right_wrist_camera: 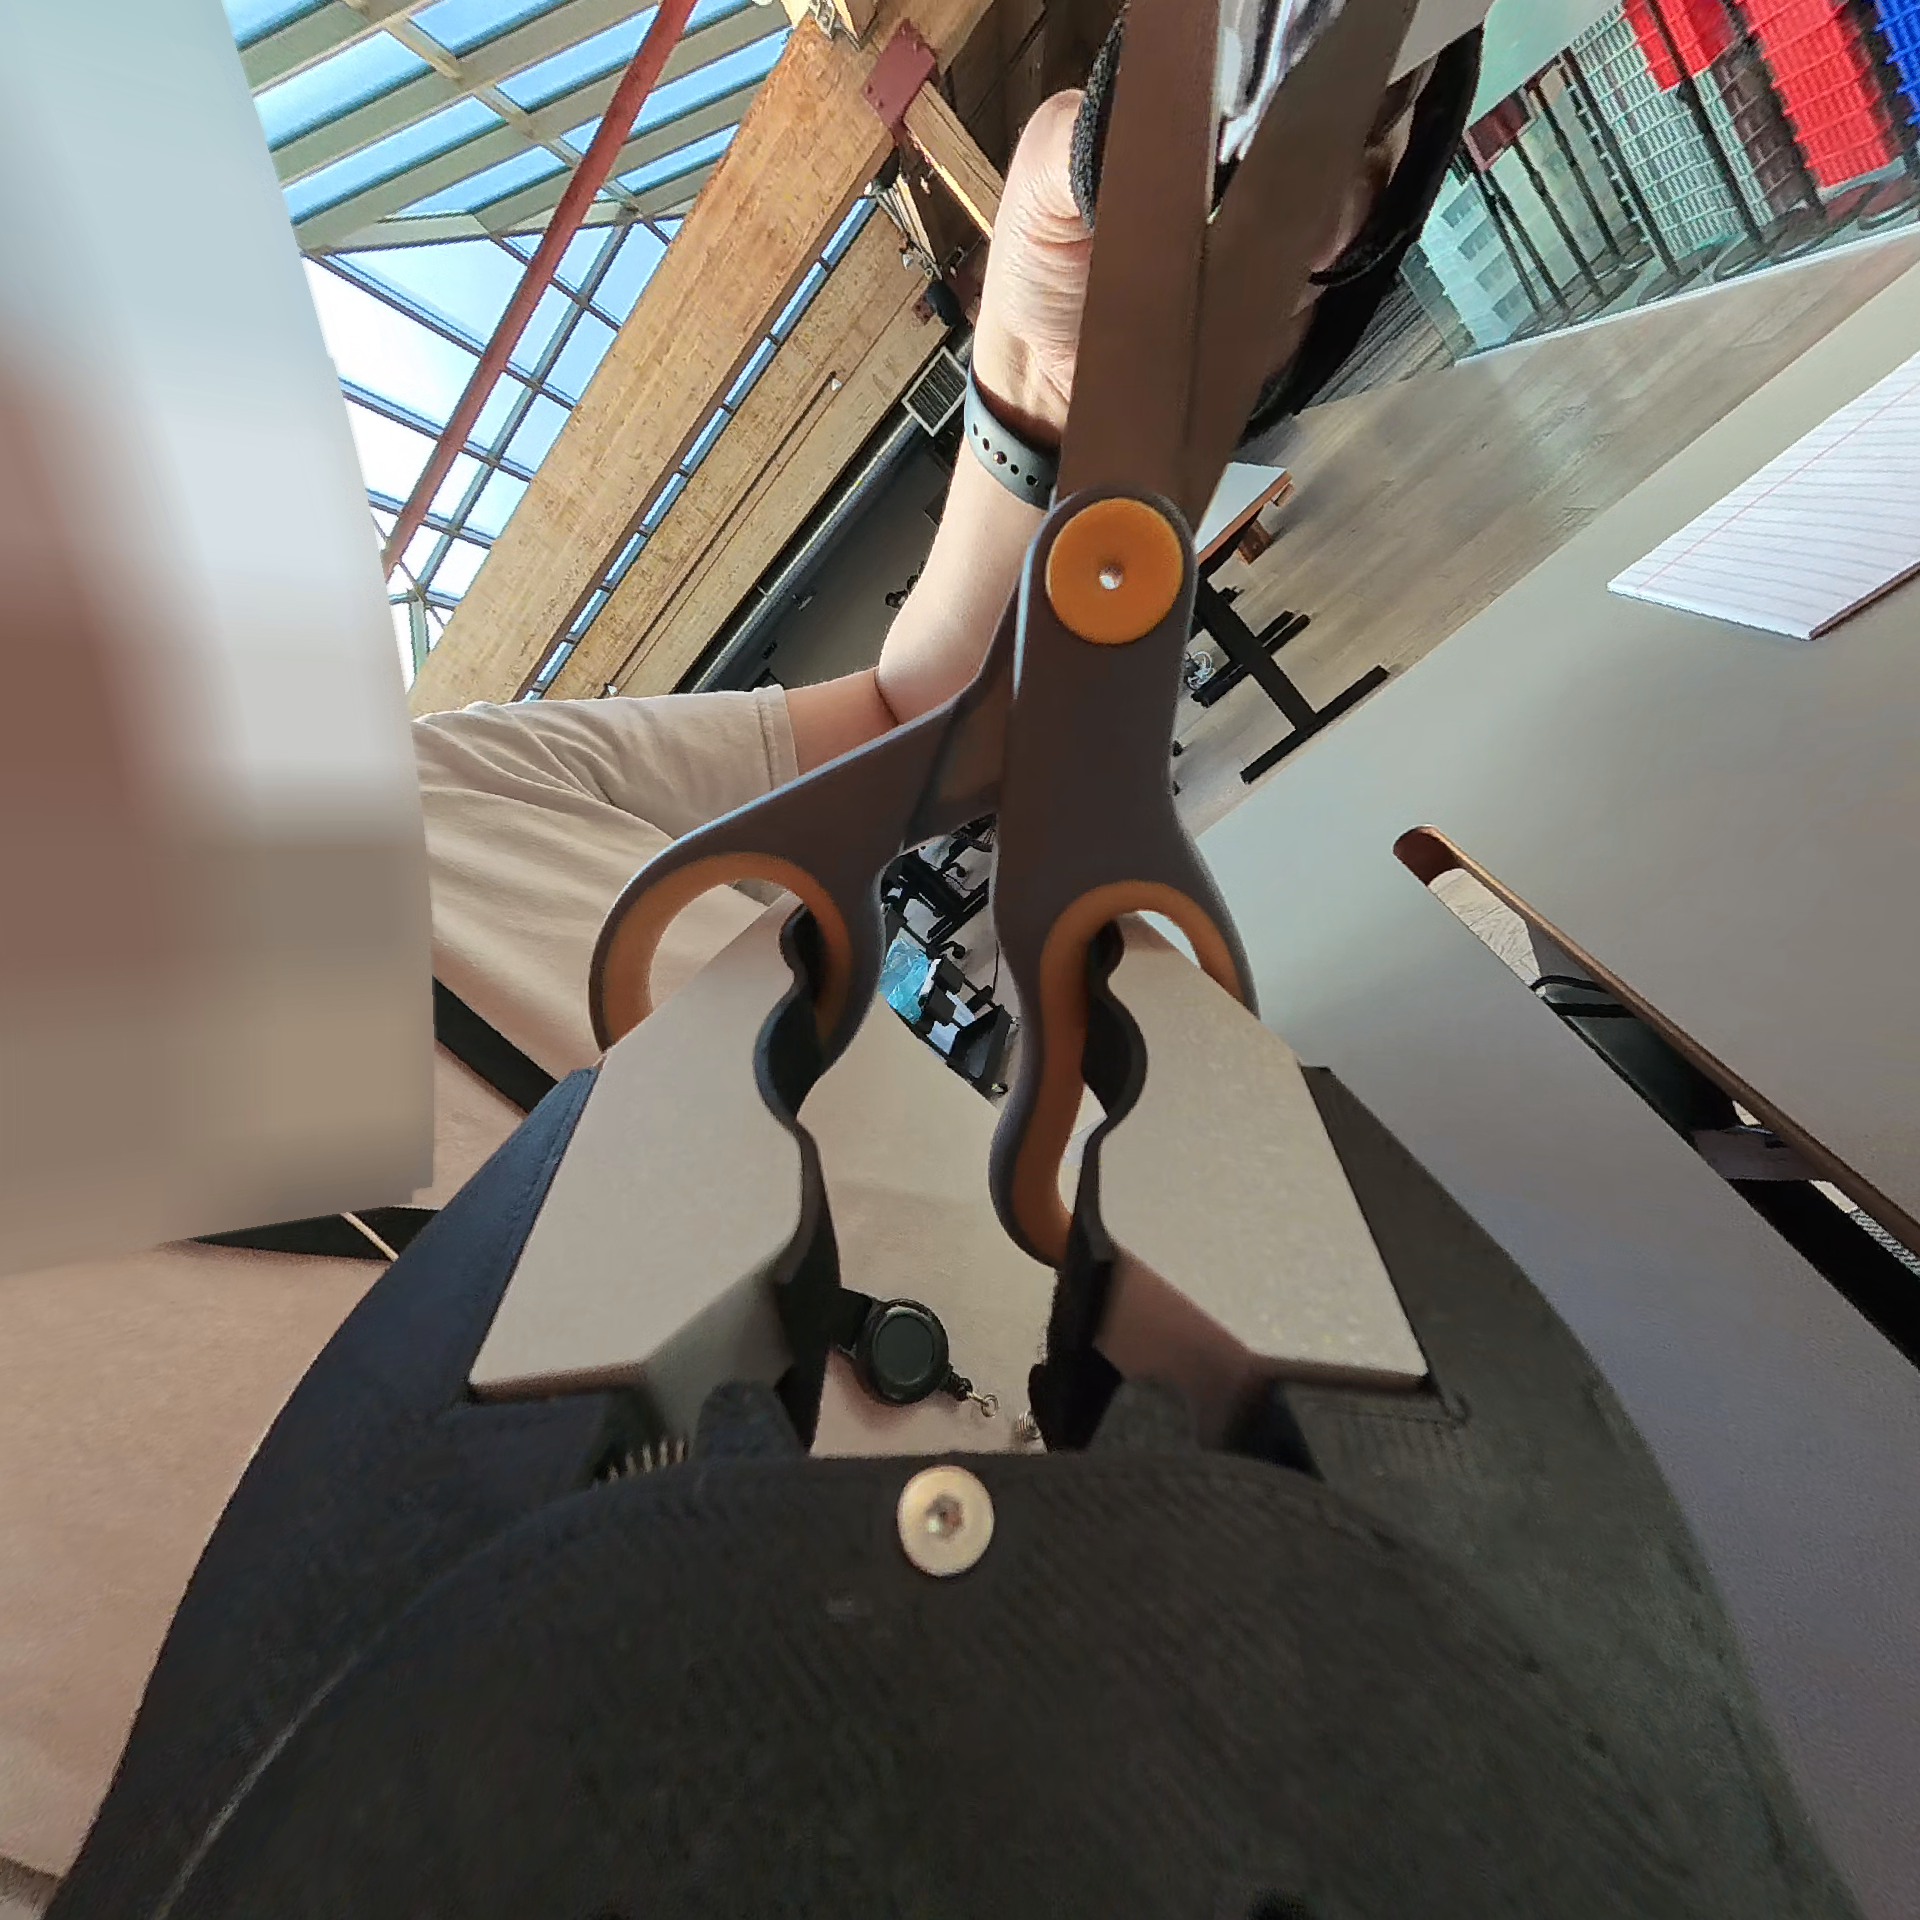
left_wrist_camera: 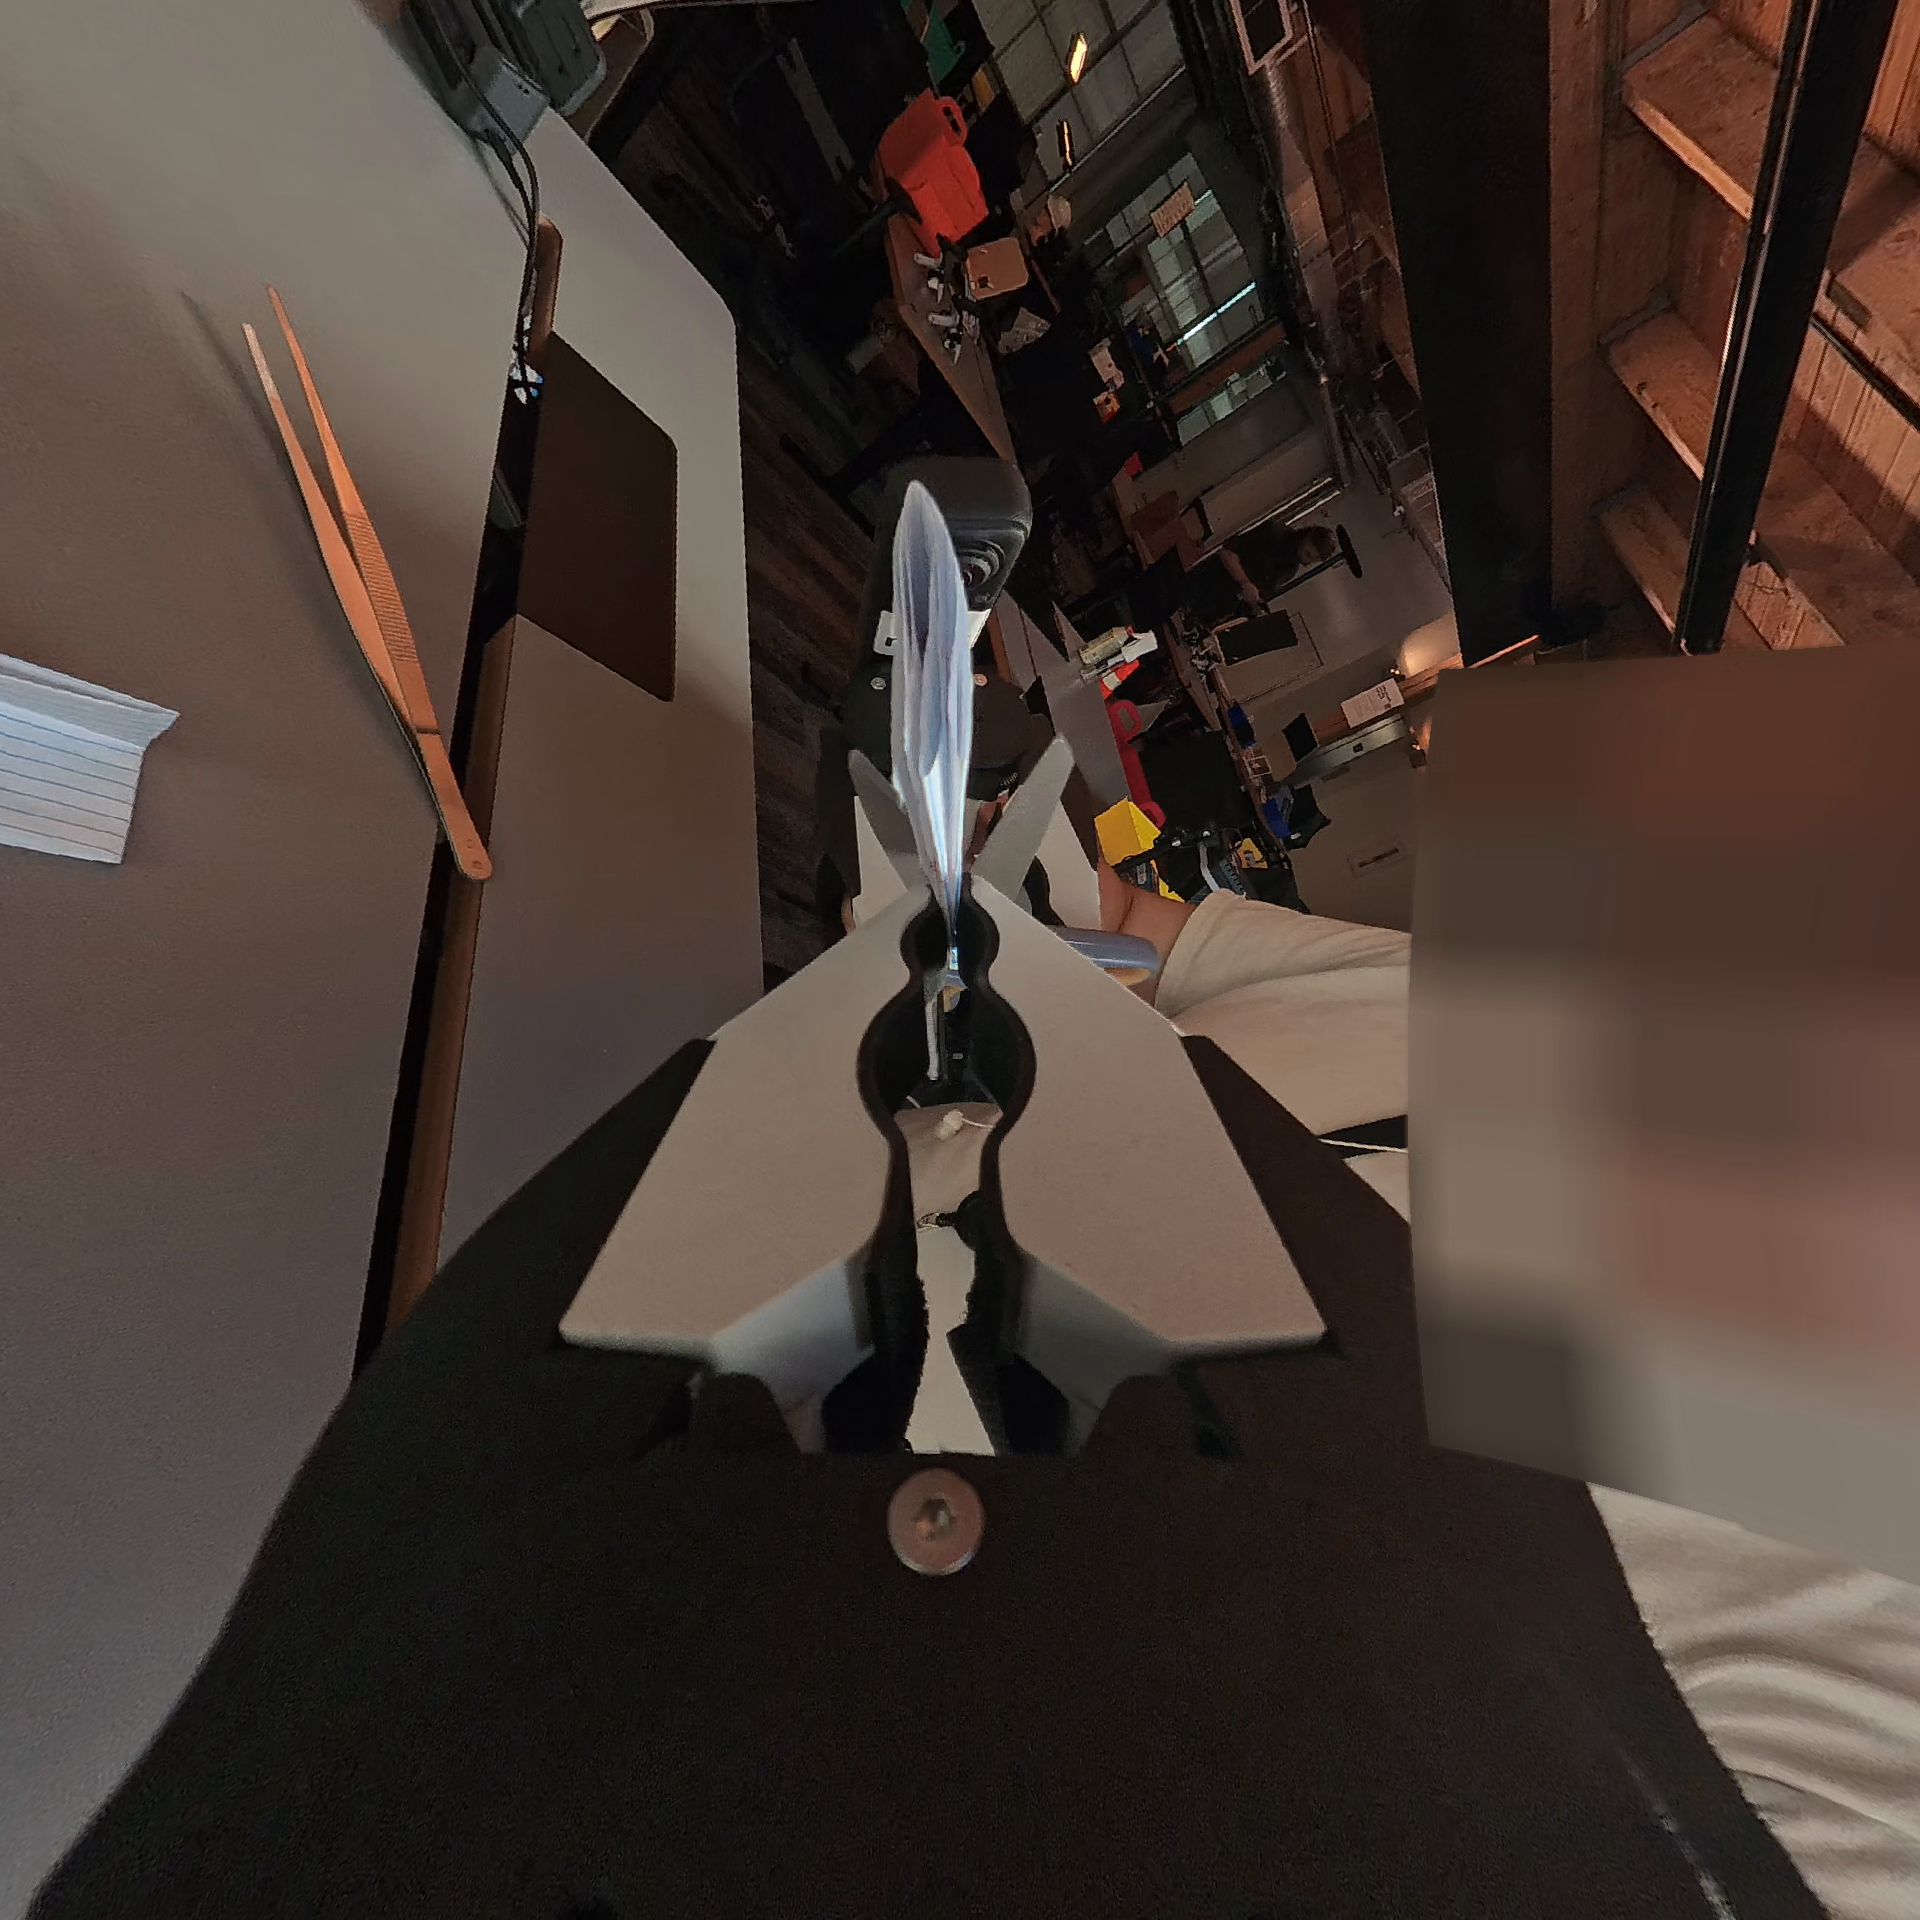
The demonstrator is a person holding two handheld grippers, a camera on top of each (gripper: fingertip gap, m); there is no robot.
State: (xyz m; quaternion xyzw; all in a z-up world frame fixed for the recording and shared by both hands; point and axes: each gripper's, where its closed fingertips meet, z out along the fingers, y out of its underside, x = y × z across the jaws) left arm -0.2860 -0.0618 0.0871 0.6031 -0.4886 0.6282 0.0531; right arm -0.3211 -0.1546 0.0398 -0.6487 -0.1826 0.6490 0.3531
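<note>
The left gripper [left_wrist_camera: 948,914] pinched a thin pale sheet [left_wrist_camera: 932,686] edge-on, uncut, while the right gripper's [right_wrist_camera: 961,997] spread fingers worked scissors [right_wrist_camera: 1060,790]

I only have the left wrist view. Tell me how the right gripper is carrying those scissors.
Observer: The right gripper has one finger threaded through each orange-lined handle loop of the scissors.
Operator: Report the jaws.
Observer: They stand apart, and the two handle loops are spread with them.
Operator: Say what lies beyond the blades.
Observer: A hand with a grey wristband, close beside the blades.
</note>
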